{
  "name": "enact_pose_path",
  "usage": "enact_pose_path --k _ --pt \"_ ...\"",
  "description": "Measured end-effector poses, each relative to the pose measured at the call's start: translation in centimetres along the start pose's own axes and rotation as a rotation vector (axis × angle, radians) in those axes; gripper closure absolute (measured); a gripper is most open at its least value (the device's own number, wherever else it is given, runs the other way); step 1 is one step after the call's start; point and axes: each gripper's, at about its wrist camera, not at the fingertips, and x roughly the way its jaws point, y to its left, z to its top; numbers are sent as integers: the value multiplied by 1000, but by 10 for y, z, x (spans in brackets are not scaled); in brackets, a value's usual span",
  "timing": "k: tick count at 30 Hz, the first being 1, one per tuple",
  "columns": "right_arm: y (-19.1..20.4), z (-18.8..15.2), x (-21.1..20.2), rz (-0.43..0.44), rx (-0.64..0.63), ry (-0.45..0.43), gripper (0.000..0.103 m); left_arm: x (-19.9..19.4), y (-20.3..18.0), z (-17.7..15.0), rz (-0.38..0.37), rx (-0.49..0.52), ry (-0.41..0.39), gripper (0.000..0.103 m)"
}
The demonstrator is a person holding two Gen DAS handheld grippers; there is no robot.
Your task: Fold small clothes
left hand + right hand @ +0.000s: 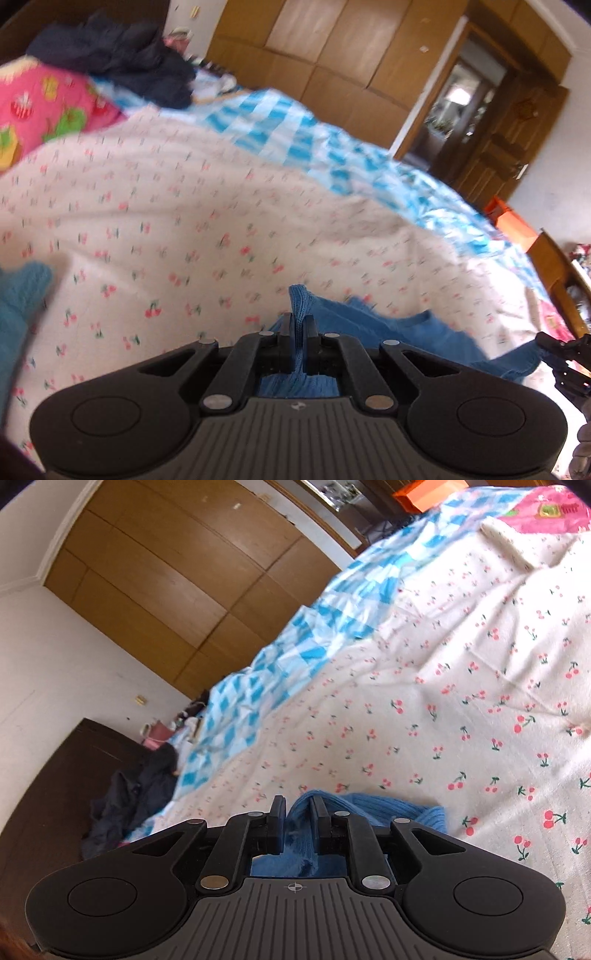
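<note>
A small blue knitted garment [369, 325] is held over the cherry-print sheet [184, 206] of a bed. My left gripper [297, 325] is shut on a ribbed edge of it, which sticks up between the fingers. The cloth stretches off to the right, where my right gripper [554, 350] shows at the frame edge. In the right wrist view my right gripper [298, 808] is shut on another edge of the same blue garment [369, 808], which bunches to the right over the sheet [443, 686].
A teal knitted piece [22, 295] lies at the left. A dark clothes pile [118, 55] and a pink fruit-print quilt [48, 107] lie at the bed's head. A blue-checked blanket [332, 144] runs along the far side, by wooden wardrobes [332, 48]. An orange box [513, 221] sits beyond.
</note>
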Motion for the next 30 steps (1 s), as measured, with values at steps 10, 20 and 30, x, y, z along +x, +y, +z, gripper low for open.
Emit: enact_pose_path --k 10,20,30 --pt "-15 -10 13 -147 -228 22 64 5 13 -32 -2 -106 11 93" --pt "-9 -18 45 -223 -370 130 93 -17 2 -66 -17 -79 47 73" --pt "-16 -16 52 -323 -413 144 91 -6 22 -61 211 -132 40 79"
